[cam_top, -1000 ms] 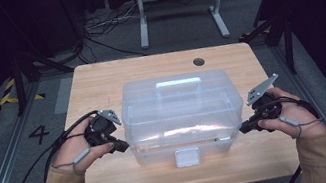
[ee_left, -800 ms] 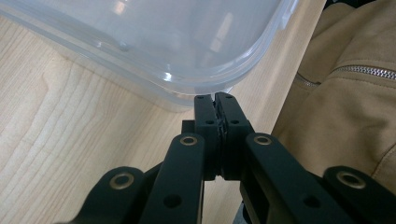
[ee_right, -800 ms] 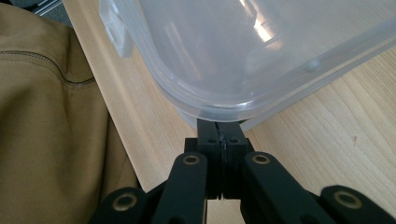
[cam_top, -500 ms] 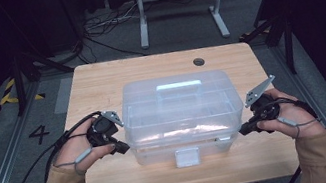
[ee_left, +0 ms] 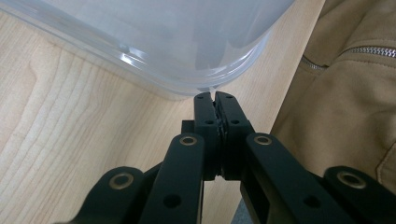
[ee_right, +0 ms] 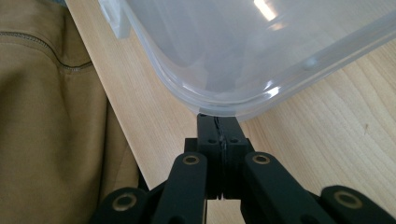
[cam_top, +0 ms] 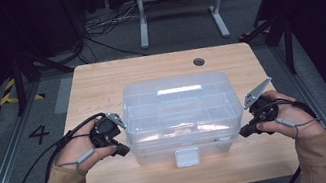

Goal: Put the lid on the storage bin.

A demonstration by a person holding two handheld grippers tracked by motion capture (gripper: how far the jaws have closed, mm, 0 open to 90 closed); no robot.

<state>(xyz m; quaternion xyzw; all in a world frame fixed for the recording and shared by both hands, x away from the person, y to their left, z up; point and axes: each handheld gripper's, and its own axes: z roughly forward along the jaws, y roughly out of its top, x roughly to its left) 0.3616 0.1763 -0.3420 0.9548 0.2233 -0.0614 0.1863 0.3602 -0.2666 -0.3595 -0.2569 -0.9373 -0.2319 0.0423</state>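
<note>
Nothing has moved since a second ago: both hands hold steady. Left gripper [ee_left: 215, 95] fingers together, right gripper [ee_right: 217, 117] fingers together, tips at the near corners of the clear, lidded plastic storage box [cam_top: 177, 114], mid-table on pale wooden table [cam_top: 98, 82].

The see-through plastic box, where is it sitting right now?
In the high view the clear plastic box sits mid-table on the wooden table, toward the person's edge, flanked by the left gripper and the right gripper.
</note>
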